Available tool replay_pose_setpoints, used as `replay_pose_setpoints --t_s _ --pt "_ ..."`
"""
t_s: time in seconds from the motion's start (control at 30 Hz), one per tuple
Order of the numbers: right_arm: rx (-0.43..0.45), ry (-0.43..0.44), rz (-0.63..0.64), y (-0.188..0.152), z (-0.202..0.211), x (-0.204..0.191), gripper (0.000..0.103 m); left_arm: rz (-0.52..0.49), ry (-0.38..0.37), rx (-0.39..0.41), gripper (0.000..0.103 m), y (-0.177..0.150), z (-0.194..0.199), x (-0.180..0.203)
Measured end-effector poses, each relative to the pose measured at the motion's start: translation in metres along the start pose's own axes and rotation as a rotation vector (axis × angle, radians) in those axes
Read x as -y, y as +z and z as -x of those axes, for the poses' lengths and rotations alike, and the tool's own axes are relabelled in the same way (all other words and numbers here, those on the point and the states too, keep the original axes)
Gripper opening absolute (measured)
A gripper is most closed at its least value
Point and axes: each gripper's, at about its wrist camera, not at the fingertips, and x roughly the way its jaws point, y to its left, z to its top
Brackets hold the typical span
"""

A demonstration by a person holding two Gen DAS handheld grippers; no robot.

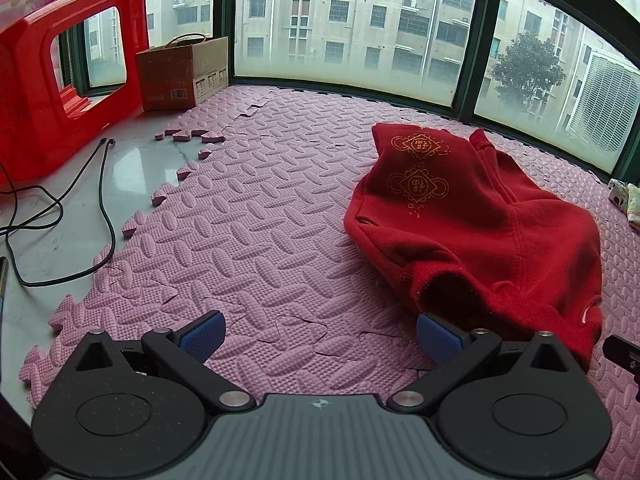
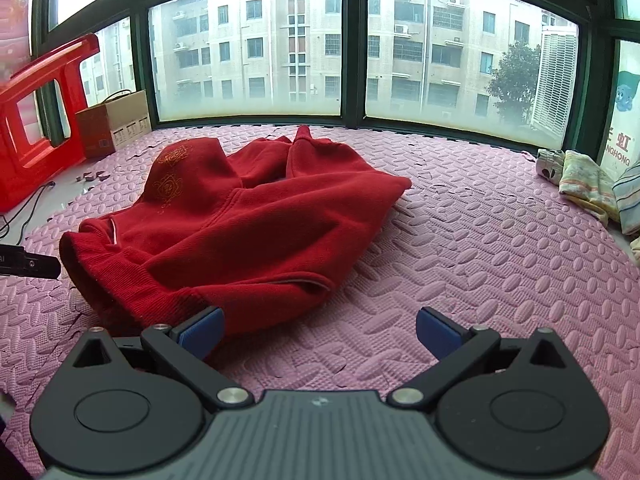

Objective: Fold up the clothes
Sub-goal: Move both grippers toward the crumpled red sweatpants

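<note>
Left gripper (image 1: 320,334) low over the pink foam mat (image 1: 256,216), jaws spread wide, nothing between them; its right blue pad (image 1: 434,334) sits just at the near hem of the red hoodie (image 1: 480,232), touching or not, cannot tell. Right gripper (image 2: 318,330) also low over the mat (image 2: 460,264), jaws wide, nothing held; its left pad (image 2: 202,330) lies at the hoodie's (image 2: 248,224) near edge, the right pad (image 2: 436,332) over bare mat. The hoodie lies crumpled on the mat, between the two grippers and slightly ahead of them: ribbed hem nearest, body bunched in loose folds, a panel with gold ornament (image 1: 418,164) toward the far left side, hood or sleeve part rising at the far end. A dark tip of the other gripper shows at the frame edge in each view (image 2: 30,266). Left of the mat, bare pale floor (image 1: 132,168) with a black cable (image 1: 104,208) looped across it, and loose mat pieces (image 1: 188,136) along the jagged edge. Further left, a red plastic stool (image 1: 60,80) lying on its side, then a cardboard box (image 1: 182,74) against the window. At the far right of the mat, a small heap of pale patterned clothes (image 2: 584,184). Beyond, dark-framed windows (image 2: 352,52) with apartment blocks and a tree outside.
</note>
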Motion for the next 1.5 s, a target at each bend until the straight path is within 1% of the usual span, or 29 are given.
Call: replay_pose_setpoints --t_s 0.07,0.17,0.27,0.33,0.37,0.67,1.0,1.5 --pt "0.006 -0.006 -0.005 0.001 0.0 0.001 0.103 -0.004 -0.006 0.004 0.103 -0.002 0.005 0.007" --pt "0.024 -0.031 0.019 -0.004 0.002 -0.013 0.103 -0.011 -0.014 0.01 0.103 -0.006 0.013 0.018" --pt "-0.003 0.024 -0.038 -0.008 0.008 -0.005 0.103 -0.018 -0.022 0.015 0.103 -0.01 0.021 0.03" --pt "-0.019 0.039 -0.044 -0.012 0.013 -0.011 0.103 -0.013 -0.033 -0.005 0.103 -0.01 0.024 0.03" --pt "-0.038 0.061 -0.058 -0.011 0.012 -0.005 0.103 -0.017 -0.035 -0.008 0.103 -0.011 0.025 0.032" --pt "-0.067 0.067 -0.072 -0.015 0.018 -0.012 0.103 -0.047 -0.051 -0.016 0.103 -0.019 0.035 0.047" --pt "-0.096 0.078 -0.086 -0.018 0.022 -0.014 0.103 -0.06 -0.057 -0.026 0.103 -0.024 0.041 0.055" --pt "-0.095 0.088 -0.082 -0.019 0.029 -0.016 0.103 -0.075 -0.07 -0.022 0.103 -0.029 0.049 0.061"
